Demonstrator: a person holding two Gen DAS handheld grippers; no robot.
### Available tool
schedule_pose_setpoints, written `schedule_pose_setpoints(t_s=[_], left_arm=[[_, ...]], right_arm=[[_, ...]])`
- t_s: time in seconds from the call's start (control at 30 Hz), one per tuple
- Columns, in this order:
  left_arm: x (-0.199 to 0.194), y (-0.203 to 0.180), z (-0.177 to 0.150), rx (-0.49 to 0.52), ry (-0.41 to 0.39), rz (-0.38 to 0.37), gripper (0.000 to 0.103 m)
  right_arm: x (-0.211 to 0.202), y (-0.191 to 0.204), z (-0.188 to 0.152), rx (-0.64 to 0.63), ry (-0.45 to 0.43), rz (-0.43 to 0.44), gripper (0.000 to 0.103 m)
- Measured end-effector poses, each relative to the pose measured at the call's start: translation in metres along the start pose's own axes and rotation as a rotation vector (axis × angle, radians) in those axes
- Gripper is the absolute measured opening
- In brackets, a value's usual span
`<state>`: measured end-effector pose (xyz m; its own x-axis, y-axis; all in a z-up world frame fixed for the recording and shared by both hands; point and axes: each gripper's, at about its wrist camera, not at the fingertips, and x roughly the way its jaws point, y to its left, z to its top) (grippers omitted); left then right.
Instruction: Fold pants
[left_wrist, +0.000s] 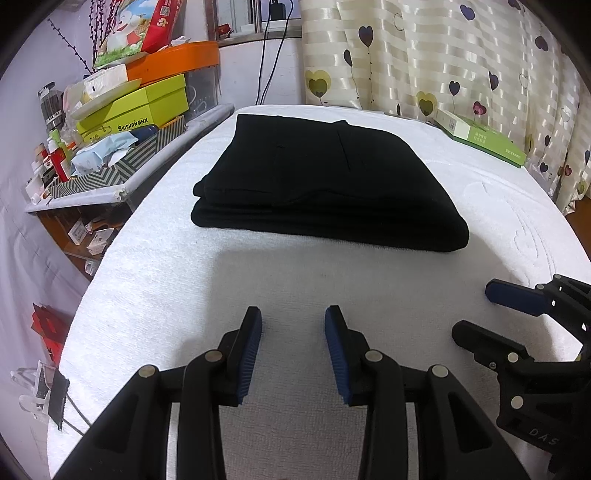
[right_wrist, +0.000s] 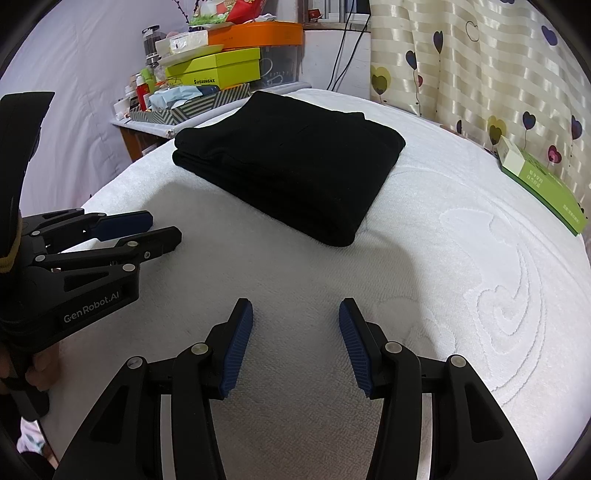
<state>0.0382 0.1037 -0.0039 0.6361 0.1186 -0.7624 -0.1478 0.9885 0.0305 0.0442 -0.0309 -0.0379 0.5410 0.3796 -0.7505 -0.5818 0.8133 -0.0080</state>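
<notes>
Pants (left_wrist: 325, 177), black and already folded into a thick flat rectangle, are seen lying on the white towel (left_wrist: 166, 266) toward its far side, well apart from both grippers. The stack is judged soft and limp, light enough for one gripper, yet likely to sag and slide open if lifted by a single layer; the cloth looks matte, not slippery, and nothing about it is fragile. The rounded fold along the near edge is judged the soundest place to be pinched, all layers together, with the far corners left for squaring up. The left gripper (left_wrist: 293, 350) is held released over bare towel, its jaws spread and nothing between the blue pads (left_wrist: 249, 354). The right gripper (right_wrist: 295, 347) is likewise released, jaws wide, empty, beside the left one. The fold appears complete; little more than smoothing seems to be left.
</notes>
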Motion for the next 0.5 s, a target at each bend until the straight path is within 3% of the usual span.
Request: schedule_pose_setpoints(t_s=[0.5], left_arm=[[0.0004,0.0011,-0.0002,-0.005,0.0,-0.007,0.039]], right_arm=[[0.0,0.0004,0.0001,0.0,0.0,0.0,0.05]])
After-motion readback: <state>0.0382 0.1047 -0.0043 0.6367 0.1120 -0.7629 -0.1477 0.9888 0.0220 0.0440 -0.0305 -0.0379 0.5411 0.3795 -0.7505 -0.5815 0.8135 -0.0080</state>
